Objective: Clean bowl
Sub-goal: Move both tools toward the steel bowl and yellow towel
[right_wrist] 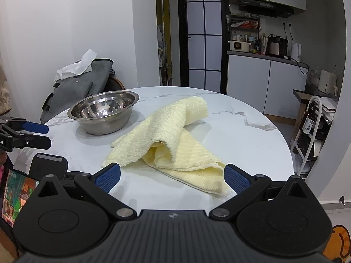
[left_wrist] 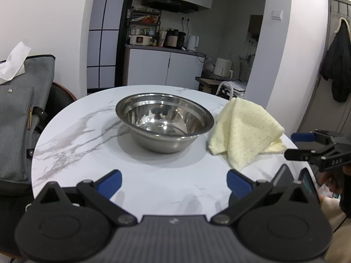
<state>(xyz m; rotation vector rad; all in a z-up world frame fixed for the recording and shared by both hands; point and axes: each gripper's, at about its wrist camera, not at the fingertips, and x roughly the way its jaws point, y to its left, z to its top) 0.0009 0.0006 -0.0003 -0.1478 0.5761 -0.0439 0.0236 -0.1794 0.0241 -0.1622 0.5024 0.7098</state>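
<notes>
Beside your worktop's (right_wrist: 241,109) near-left edge, right view only: lit phone (right_wrist: 15,192) | bowl (left_wrist: 164,122) empty, towel (right_wrist: 171,140) beside | left claw (left_wrist: 174,185), right claw (right_wrist: 172,178) both spread, gripping nothing

**Background clutter, nothing in play**

Round marble table (left_wrist: 72,140) underneath. Grey bag (right_wrist: 81,92) at 10 o'clock off table edge, white tissue (right_wrist: 82,64) poking from top. Kitchen counter (right_wrist: 265,58) at 1 o'clock w/ kettle (right_wrist: 296,50) & appliances. Dark jacket (left_wrist: 336,65) hanging at 3 o'clock. Phone screen (right_wrist: 17,195) lit at 8 o'clock.
</notes>
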